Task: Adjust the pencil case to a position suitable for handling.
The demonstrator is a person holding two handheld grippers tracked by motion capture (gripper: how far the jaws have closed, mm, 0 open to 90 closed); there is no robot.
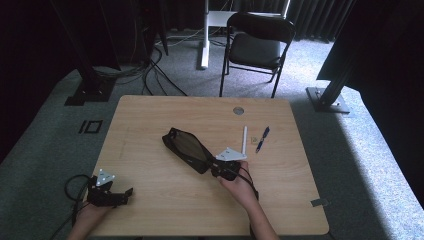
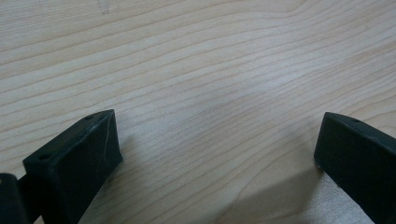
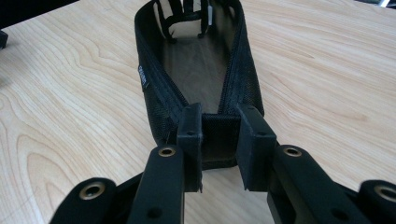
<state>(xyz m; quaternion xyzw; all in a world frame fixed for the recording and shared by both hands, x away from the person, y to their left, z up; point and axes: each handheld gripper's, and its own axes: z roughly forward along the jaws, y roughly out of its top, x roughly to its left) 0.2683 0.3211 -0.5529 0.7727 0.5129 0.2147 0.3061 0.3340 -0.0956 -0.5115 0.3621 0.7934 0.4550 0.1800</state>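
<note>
- Pouch: black mesh zip pencil pouch [image 1: 186, 149], soft fabric, lies on light wood-grain table [image 1: 150, 115], roughly mid-table, slightly right of centre.
- R gripper [image 1: 218, 168] – jaws closed on pouch's near end, pinching the fabric end-wall just behind where the two zipper rows meet; seen close in right gripper view [image 3: 219, 140]. Judgement: grip at the end gives a handle to drag or steady the pouch w/o crushing the mouth.
- Zip is open; mouth gapes upward, dark interior visible, elastic loops at far end. Prob. held so pens can go in.
- Long axis: runs diagonally in high view, from near-right (gripped end) to far-left (free end). Free end points away from the person, toward table's far-left.
- L gripper [image 1: 127, 195] – jaws wide apart, nothing between them, bare wood below [image 2: 215, 140]; parked near front-left edge, well apart from pouch. Looks idle, on standby.
- Nearby: slim white pen [image 1: 244, 139] and blue pen [image 1: 263, 139] lie just right of pouch, apart from it – likely contents-to-be.
</note>
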